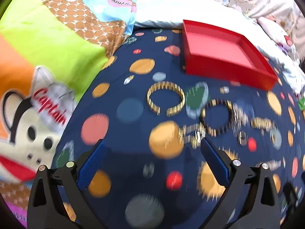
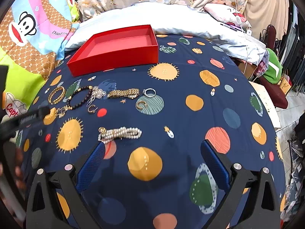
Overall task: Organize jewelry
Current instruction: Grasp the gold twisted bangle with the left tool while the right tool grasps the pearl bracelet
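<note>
Both grippers spread wide, nothing between the fingers. Left gripper (image 1: 152, 164) hovers over the navy planet-print sheet (image 2: 181, 126), blue pads apart; its view is motion-blurred. Right gripper (image 2: 152, 162) likewise spread, with its left fingertip (image 2: 98, 148) just near of the pearl bracelet (image 2: 120, 132), contact unclear. Red box (image 2: 116, 57) sits open at the far side of the sheet, against the pale blue pillow (image 2: 171, 17); nothing visible inside. Jewelry lies in a loose row near of the box: gold cuff bangle (image 2: 56, 95) far left, dark bead bracelet (image 2: 80, 99) beside it, a silvery chain tangle (image 2: 98, 93) touching the beads, gold watch (image 2: 124, 93) next, silver ring (image 2: 149, 92) at the right end. Gold hoop earrings (image 2: 141, 105) sit just near of the ring, another small hoop (image 2: 92, 108) near of the chain. In the left view the bangle (image 1: 165, 100) and bead bracelet (image 1: 216, 117) are ahead of the fingers, and a small gold piece (image 1: 192, 133) lies close to the right pad, too blurred to identify. Cartoon monkey blanket (image 1: 38, 57) on the left.
</note>
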A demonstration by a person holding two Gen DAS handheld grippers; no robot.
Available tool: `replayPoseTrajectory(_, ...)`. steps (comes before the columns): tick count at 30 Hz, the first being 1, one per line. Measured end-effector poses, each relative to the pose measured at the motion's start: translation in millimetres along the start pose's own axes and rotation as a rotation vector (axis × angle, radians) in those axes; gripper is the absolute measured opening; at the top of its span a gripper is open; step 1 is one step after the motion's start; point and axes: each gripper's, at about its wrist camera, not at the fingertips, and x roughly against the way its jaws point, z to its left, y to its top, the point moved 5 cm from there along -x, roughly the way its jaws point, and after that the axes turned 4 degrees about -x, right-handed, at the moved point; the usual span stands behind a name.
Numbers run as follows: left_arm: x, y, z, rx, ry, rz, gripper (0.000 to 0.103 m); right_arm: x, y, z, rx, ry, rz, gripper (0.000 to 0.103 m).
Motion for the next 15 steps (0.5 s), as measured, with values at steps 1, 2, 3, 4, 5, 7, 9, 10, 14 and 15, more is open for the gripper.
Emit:
replayPoseTrajectory(1, -7.1, 7.9, 0.2, 0.011, -0.003, -0.002, 0.096, -1.3, 1.8, -0.6, -0.001, 0.0, 0.0, 0.098)
replayPoseTrajectory(2, -14.0, 14.7, -0.5, 0.016, -0.007, -0.003, 0.096, -3.2, 4.3, -0.9, -0.004, 0.0, -0.001, 0.098)
replayPoseTrajectory(3, -22.4, 21.4, -1.3, 0.015, 0.0, 0.002, 0.096, -4.9, 6.5, -1.2, -0.006, 0.001, 0.0, 0.098)
replayPoseTrajectory(4, -28.6, 26.4, -2.8, 0.013, 0.004, 0.004, 0.096, -6.3, 8.3, -1.5, -0.008, 0.002, 0.001, 0.098)
replayPoseTrajectory(5, -35.3, 30.7, -3.8, 0.01, 0.01, 0.007, 0.096, -8.3, 10.3, -1.6, -0.011, 0.003, 0.002, 0.098)
replayPoseTrajectory(7, -46.9, 36.4, -6.3, 0.008, 0.009, 0.021, 0.095, -11.7, 14.0, -1.7, -0.014, 0.006, 0.004, 0.098)
replayPoseTrajectory(9, -58.5, 38.9, -8.6, 0.011, 0.007, 0.04, 0.088, -15.1, 17.3, -1.4, -0.016, 0.008, 0.006, 0.098)
replayPoseTrajectory(10, -64.4, 39.2, -10.4, 0.007, 0.002, 0.051, 0.085, -16.1, 18.2, -1.1, -0.016, 0.01, 0.007, 0.098)
replayPoseTrajectory(14, -68.0, 42.8, -15.0, 0.002, 0.006, 0.027, 0.081, -21.9, 22.4, 0.8, -0.011, 0.017, 0.011, 0.098)
replayPoseTrajectory(15, -68.2, 43.4, -16.5, 0.002, 0.002, 0.022, 0.076, -22.8, 22.8, 1.1, -0.01, 0.018, 0.012, 0.098)
